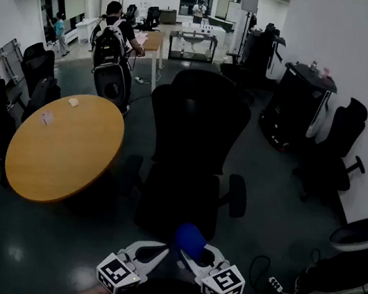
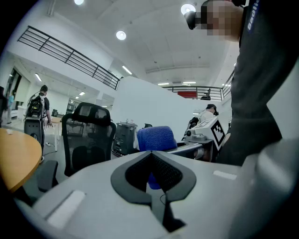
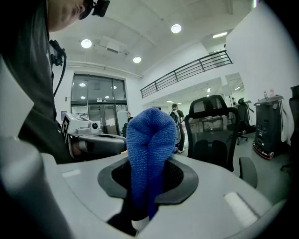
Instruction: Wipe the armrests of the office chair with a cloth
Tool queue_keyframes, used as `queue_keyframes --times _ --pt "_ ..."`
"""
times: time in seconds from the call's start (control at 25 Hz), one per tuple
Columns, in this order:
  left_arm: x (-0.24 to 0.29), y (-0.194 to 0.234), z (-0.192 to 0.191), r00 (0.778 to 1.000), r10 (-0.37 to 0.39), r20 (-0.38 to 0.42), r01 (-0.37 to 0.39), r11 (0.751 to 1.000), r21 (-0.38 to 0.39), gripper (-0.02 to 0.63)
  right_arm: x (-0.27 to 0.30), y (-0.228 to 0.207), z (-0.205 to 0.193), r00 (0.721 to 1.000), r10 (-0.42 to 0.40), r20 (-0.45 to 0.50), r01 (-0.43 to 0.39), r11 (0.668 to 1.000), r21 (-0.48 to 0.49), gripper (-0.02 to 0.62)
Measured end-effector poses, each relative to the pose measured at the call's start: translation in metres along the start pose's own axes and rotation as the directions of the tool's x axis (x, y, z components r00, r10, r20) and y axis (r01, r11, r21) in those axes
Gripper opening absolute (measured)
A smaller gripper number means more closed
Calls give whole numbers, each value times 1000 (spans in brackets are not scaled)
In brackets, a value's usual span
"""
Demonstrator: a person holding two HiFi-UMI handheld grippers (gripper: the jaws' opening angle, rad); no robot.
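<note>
- The office chair (image 1: pixel 195 145) stood ahead of both tools, and neither tool touched it. Judged from this, wiping had not begun.
- Both armrests (image 1: pixel 237 196) were well apart from the cloth, so each was yet to be wiped.
- The left tool (image 2: pixel 150 155) had its jaws together with nothing between them. It was held just beside the right tool.
- The right tool (image 3: pixel 148 175) was clamped on the cloth.
- The folded blue cloth (image 3: pixel 148 140) stood up out of the right tool's jaws, low and near the operator.

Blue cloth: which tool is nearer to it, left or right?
Right. The right tool is shut on the blue cloth. The left tool is shut with nothing in it, beside the cloth, which shows just past its tips.
</note>
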State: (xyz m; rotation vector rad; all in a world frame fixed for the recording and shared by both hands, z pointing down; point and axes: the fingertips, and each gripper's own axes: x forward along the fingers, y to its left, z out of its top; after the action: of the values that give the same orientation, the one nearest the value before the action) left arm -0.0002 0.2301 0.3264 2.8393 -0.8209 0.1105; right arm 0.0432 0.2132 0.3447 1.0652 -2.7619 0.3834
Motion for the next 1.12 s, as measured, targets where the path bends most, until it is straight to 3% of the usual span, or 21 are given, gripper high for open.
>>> queue_keyframes --times 1.12 --pt "26 -3 0 1000 16 -17 -16 1000 -4 17 -10 -21 -1 999 44 28 -44 999 8 110"
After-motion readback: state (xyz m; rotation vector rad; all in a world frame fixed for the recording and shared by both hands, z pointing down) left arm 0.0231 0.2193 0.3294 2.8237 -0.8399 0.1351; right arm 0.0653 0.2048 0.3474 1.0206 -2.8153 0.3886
